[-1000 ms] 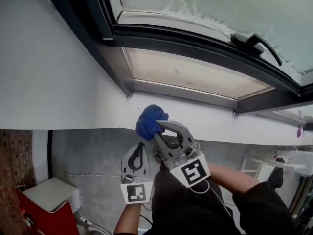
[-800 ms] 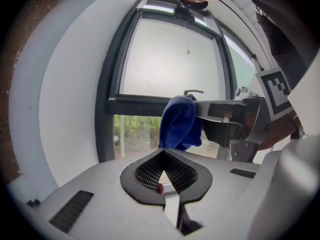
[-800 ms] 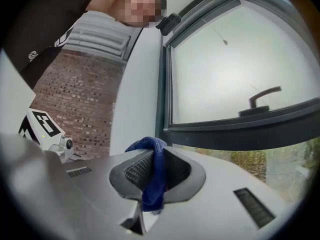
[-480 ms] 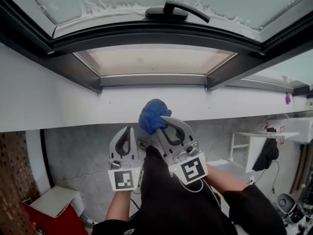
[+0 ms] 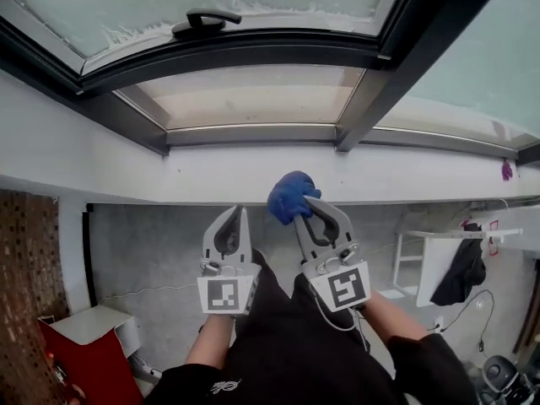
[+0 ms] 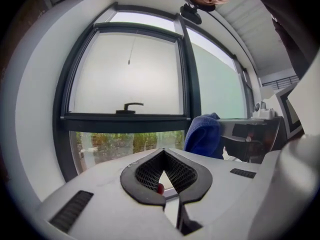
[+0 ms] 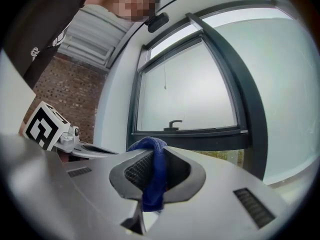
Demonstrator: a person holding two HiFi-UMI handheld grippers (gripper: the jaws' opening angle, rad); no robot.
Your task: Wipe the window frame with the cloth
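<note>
Left gripper closed, right gripper on cloth

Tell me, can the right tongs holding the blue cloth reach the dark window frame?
Probably yes. The right tongs, shut on the bunched blue cloth, are near the white ledge, and nothing stands between them and the dark metal window frame.

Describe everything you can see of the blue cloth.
The blue cloth is soft, deep-blue fabric, bunched into a rounded wad. The right gripper is shut on it: a fold runs down between the jaws, the bulk bulges past their tips. It is held up before the white wall under the window frame; contact with either cannot be told.
</note>
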